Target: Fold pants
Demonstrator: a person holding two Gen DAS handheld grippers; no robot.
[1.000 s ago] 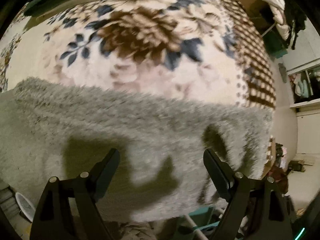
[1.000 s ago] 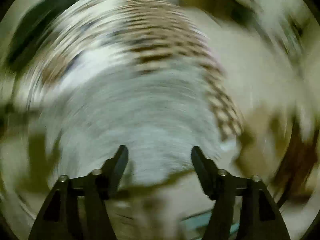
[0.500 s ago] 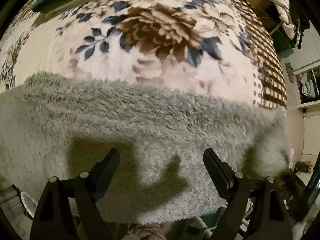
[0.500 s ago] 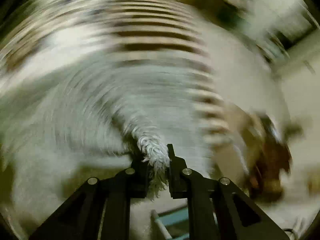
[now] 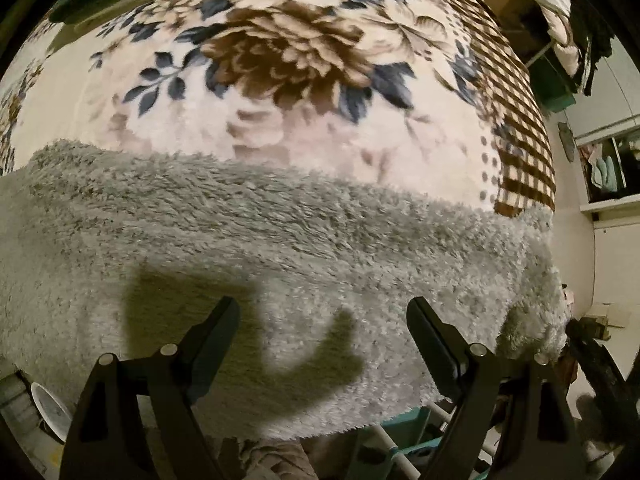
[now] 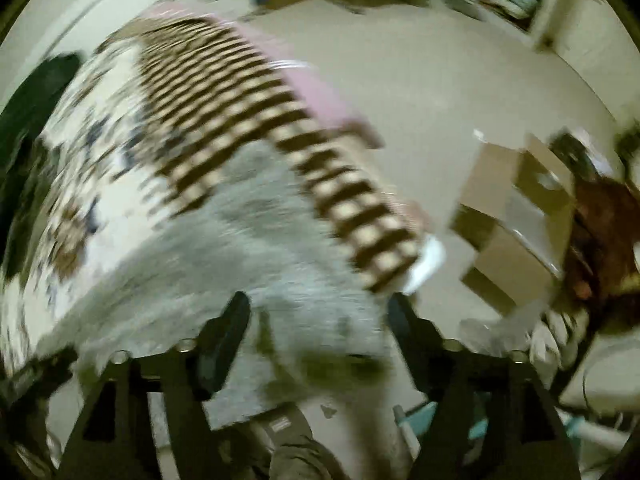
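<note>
Fingers (image 5: 434,344) of both grippers spread above grey pants (image 5: 280,248).

No readable text, label, brand or number appeared in either wrist view; the right wrist view was too blurred to show any lettering.

A: What lies under my left gripper (image 5: 322,316)?
B: Fluffy grey pants (image 5: 280,248), spread on the floral blanket (image 5: 280,52).
A: My jaws stand wide apart above them, gripping nothing.
</note>
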